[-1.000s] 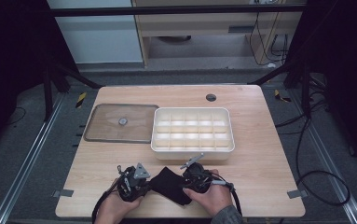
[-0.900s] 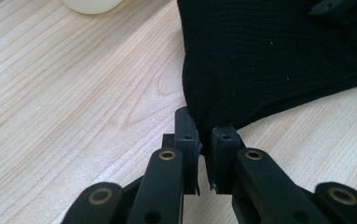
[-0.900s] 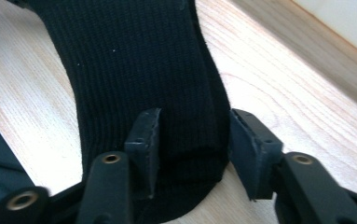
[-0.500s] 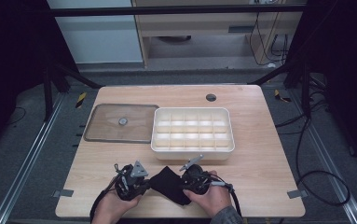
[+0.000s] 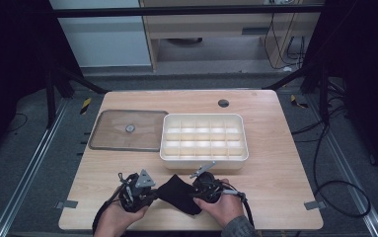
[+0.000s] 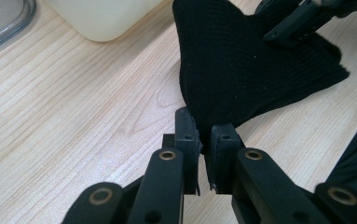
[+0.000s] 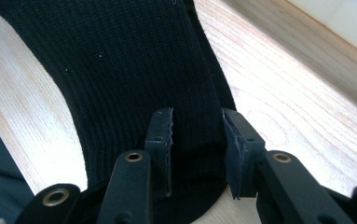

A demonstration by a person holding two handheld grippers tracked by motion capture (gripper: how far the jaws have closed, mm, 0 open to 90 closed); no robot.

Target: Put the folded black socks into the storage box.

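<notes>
While the high view hides my jaws, the gripper views show them: left gripper (image 6: 205, 135) pinches the black knit cloth's (image 5: 178, 194) edge; right gripper (image 7: 197, 135), just closing, straddles it on the table (image 5: 275, 173).

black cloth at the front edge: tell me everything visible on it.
The black cloth is a ribbed knit fabric, soft-looking and rumpled, lying on the wooden table just in front of the white divided tray. The left claw is shut on one corner; the right claw's jaws straddle a fold and have just been closing.
</notes>
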